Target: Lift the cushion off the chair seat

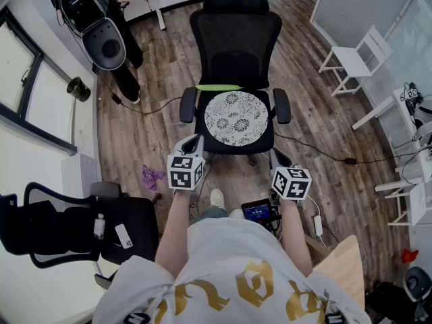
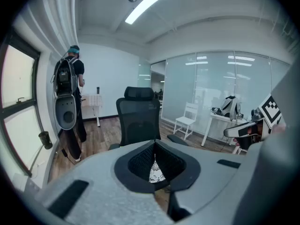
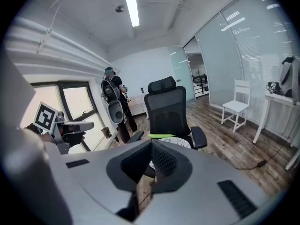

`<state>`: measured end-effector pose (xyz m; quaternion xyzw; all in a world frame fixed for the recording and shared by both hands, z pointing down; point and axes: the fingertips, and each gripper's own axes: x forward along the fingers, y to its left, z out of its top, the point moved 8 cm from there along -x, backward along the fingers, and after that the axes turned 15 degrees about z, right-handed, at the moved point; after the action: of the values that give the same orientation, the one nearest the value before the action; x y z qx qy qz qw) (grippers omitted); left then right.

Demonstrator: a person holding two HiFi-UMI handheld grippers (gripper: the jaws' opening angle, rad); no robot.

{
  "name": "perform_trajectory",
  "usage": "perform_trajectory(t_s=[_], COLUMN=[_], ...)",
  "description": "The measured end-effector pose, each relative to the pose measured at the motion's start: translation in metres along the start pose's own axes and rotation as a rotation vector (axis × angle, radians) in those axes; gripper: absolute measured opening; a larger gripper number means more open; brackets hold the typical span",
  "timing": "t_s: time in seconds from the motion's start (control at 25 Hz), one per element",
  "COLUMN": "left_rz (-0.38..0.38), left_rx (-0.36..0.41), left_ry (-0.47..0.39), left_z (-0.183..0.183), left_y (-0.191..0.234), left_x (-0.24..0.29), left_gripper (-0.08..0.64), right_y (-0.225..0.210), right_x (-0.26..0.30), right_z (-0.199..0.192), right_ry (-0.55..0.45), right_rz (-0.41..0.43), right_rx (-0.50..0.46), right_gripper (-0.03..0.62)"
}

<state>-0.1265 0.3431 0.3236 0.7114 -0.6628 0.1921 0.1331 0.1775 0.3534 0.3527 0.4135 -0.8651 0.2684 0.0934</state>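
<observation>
A round white cushion with a dark flower print (image 1: 236, 118) lies flat on the seat of a black mesh office chair (image 1: 235, 39). A green strip (image 1: 217, 87) lies at the back of the seat. Both grippers hang in front of the chair, short of the seat and touching nothing. My left gripper (image 1: 194, 142) is shut and empty; past its closed jaws a sliver of the cushion (image 2: 156, 172) shows. My right gripper (image 1: 277, 158) is also shut and empty. In the right gripper view the cushion (image 3: 180, 142) and chair (image 3: 166, 109) lie ahead.
A person with a backpack (image 1: 101, 19) stands at the far left by a window. A white chair (image 1: 358, 59) and white tables stand at the right. Another black chair (image 1: 67, 228) is near left. Cables, a small screen device (image 1: 258, 212) and a purple scrap (image 1: 152, 176) lie on the wood floor.
</observation>
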Motion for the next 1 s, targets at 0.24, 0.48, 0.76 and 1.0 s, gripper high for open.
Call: perform_trajectory(t_s=[0.24, 0.48, 0.76, 1.0], left_rz=[0.022, -0.042, -0.042, 0.05], left_rx=[0.036, -0.1, -0.111, -0.077], left_ry=[-0.026, -0.029, -0.018, 0.003], left_z=[0.002, 0.0, -0.01, -0.017], left_y=[0.005, 0.014, 0.02, 0.018], left_x=[-0.006, -0.009, -0.013, -0.018], left_gripper=[0.009, 0.009, 0.009, 0.01], right_y=[0.0, -0.005, -0.002, -0.003], right_x=[-0.003, 0.001, 0.008, 0.003], right_z=[-0.001, 0.003, -0.006, -0.01], right_ry=[-0.009, 0.023, 0.028, 0.019], right_rz=[-0.034, -0.097, -0.074, -0.051], right_rx=[-0.022, -0.058, -0.03, -0.011], right_gripper=[0.011, 0.011, 0.011, 0.011])
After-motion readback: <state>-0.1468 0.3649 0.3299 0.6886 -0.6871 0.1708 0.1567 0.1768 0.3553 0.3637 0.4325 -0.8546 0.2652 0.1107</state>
